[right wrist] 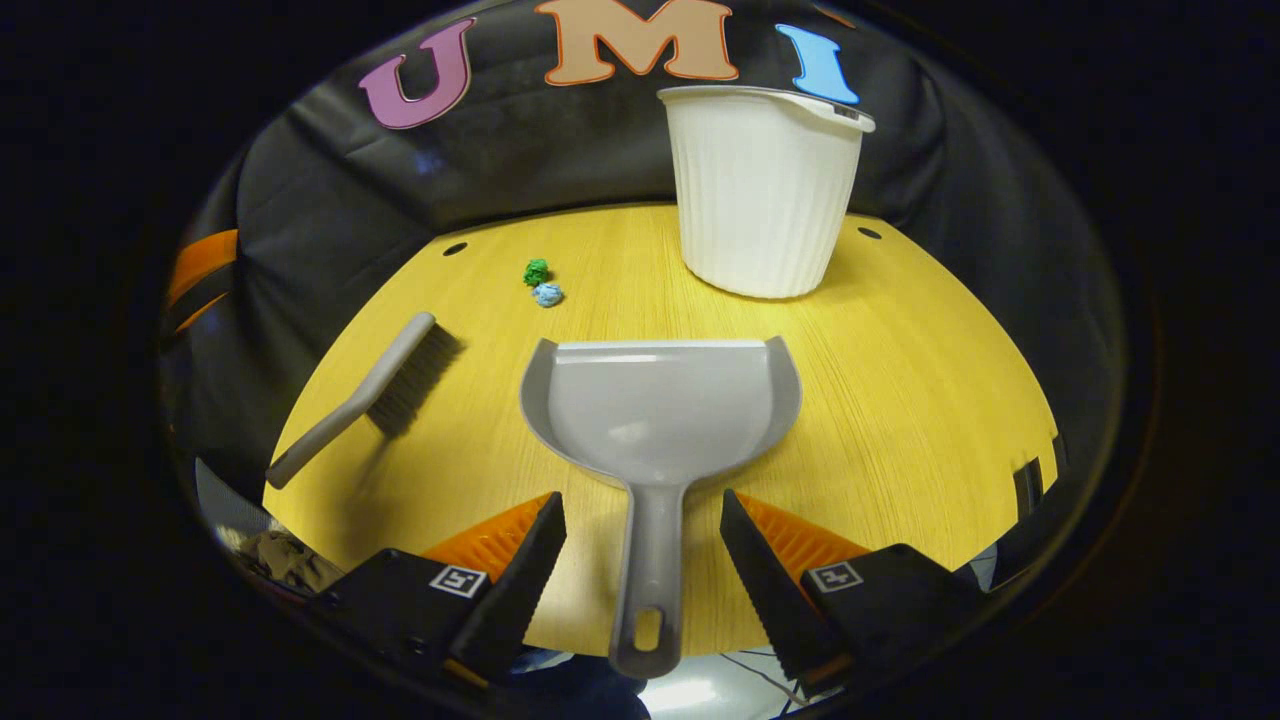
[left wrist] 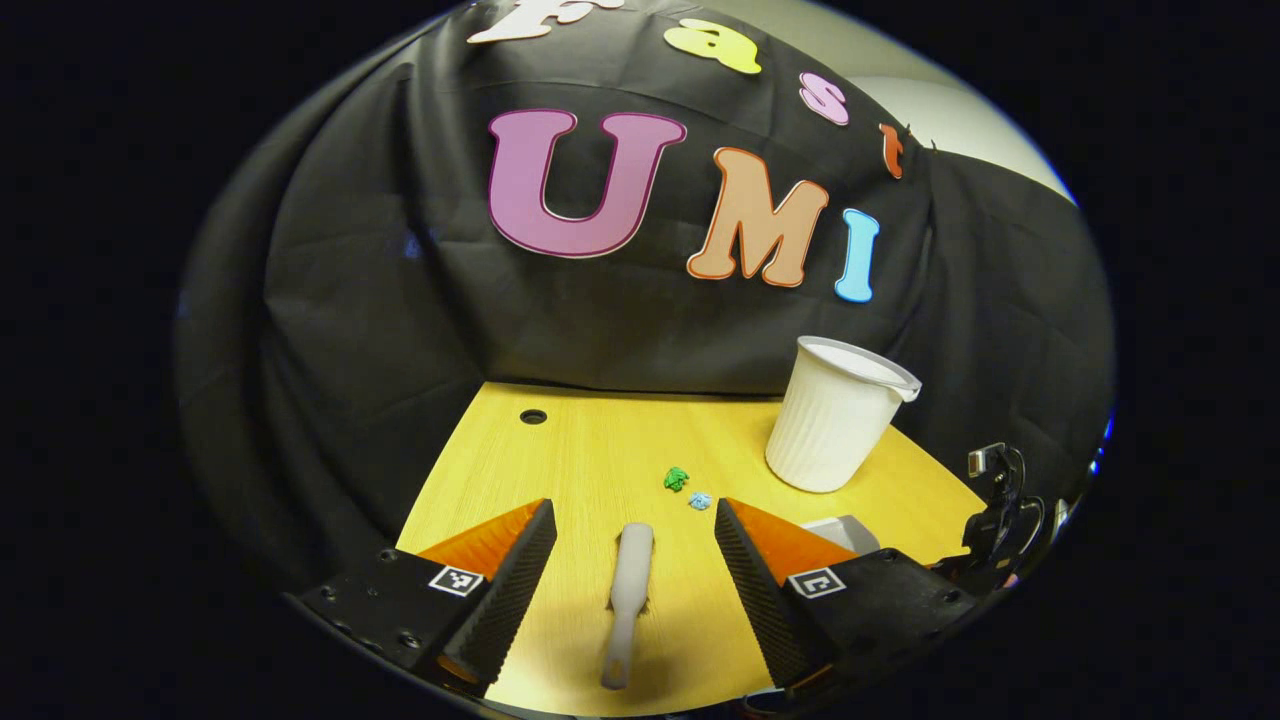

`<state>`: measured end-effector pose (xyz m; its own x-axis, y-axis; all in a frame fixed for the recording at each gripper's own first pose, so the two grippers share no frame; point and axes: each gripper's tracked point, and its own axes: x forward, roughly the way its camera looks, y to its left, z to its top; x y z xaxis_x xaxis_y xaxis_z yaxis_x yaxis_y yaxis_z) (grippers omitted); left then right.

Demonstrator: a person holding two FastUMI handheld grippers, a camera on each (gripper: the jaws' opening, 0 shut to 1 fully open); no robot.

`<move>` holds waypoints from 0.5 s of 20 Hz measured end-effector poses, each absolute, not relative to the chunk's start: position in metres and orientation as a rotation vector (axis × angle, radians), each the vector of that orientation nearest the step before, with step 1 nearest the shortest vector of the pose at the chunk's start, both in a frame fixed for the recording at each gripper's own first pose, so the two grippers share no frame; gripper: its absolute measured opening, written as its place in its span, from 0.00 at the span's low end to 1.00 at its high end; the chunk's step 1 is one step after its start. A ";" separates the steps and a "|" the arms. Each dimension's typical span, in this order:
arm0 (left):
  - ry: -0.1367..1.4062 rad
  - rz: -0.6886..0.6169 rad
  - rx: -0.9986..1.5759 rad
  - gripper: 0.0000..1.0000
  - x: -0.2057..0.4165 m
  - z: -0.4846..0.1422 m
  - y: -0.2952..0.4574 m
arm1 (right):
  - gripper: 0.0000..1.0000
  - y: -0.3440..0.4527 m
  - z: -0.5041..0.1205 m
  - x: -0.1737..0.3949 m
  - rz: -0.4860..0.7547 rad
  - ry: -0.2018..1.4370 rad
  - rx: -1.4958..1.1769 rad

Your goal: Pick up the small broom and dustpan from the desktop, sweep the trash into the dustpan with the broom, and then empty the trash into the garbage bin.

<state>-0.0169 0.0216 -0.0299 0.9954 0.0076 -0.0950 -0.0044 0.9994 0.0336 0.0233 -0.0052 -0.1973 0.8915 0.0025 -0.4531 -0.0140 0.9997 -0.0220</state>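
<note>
I have my left gripper (left wrist: 635,560) spread wide over the near edge of the tabletop (left wrist: 590,450), and the small broom (left wrist: 628,600) lies flat between its fingers, touched by neither, its long axis running almost straight along the gripper's line of sight with the handle end toward me. My right gripper (right wrist: 643,560) is just as wide, straddling the handle of the dustpan (right wrist: 660,410), which lies flat with its handle pointing back at me and its mouth toward the far edge; again no contact that I can see. So each tool is already lined up with the hand nearest it, and I judge that both closures need only a short advance and a squeeze across the handle. The dustpan is empty. Two bits of trash, a green scrap (right wrist: 536,271) and a blue scrap (right wrist: 547,294), sit touching or nearly so toward the far side, between the broom and the garbage bin (right wrist: 760,190), which stands upright near the far edge; I can't see inside it
</note>
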 end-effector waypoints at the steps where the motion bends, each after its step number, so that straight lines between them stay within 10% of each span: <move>1: 0.105 0.006 0.036 0.94 -0.018 -0.034 0.023 | 0.95 -0.007 -0.203 0.026 0.006 0.487 -0.024; 10: 0.221 0.027 0.031 0.94 -0.024 -0.085 0.035 | 0.90 -0.012 -0.222 0.047 0.005 0.573 0.024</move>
<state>-0.0240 0.0350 -0.0852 0.9753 0.0301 -0.2190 -0.0232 0.9991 0.0342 0.0468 -0.0118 -0.2223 0.8402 0.0116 -0.5421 0.0016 0.9997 0.0240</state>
